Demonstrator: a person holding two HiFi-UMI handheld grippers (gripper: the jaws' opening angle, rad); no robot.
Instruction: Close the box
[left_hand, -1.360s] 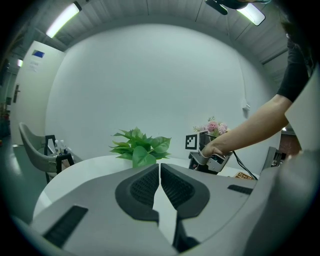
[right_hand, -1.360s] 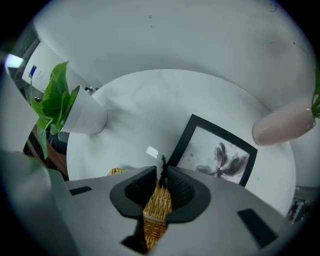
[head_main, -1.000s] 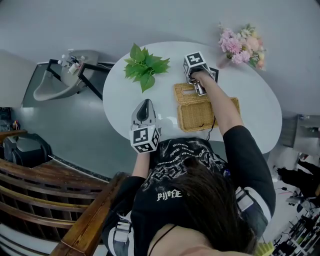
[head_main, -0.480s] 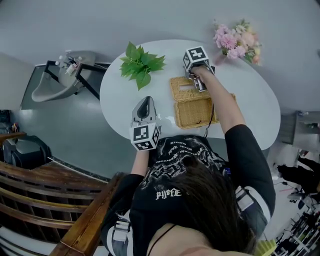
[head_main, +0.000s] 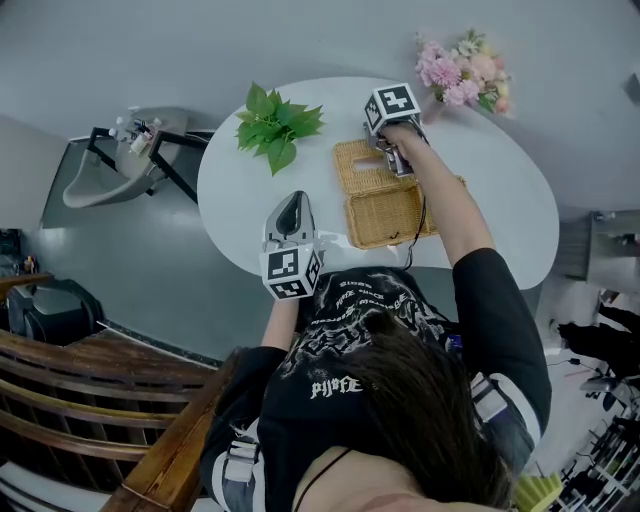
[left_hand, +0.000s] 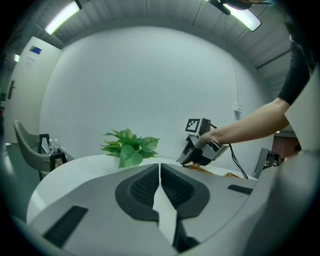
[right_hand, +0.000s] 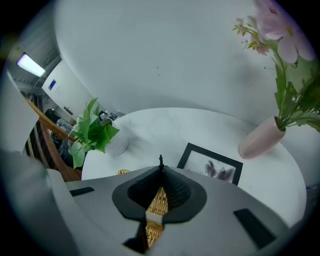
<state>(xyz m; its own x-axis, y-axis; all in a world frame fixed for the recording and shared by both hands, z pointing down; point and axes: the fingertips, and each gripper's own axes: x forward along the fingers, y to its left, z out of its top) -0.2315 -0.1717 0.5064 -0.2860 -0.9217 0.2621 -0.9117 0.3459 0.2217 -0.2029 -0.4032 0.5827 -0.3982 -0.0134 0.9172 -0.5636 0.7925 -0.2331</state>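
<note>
Right tongs (right_hand: 160, 171) are nearly closed and, as far as I can tell, pinch the far edge of the wicker lid (head_main: 358, 165). A thin dark bit pokes out at the tips, can't ID it. Left tongs (left_hand: 159, 172) are closed and empty at the near worktop (head_main: 500, 190) edge, well apart from the wicker box (head_main: 388, 215). Box sits mid-worktop, lid folded back on the far side. Step looks like: lid gripped, not closed yet. Next move needs the lid swung over toward the person onto the box body, grip held through the arc.
</note>
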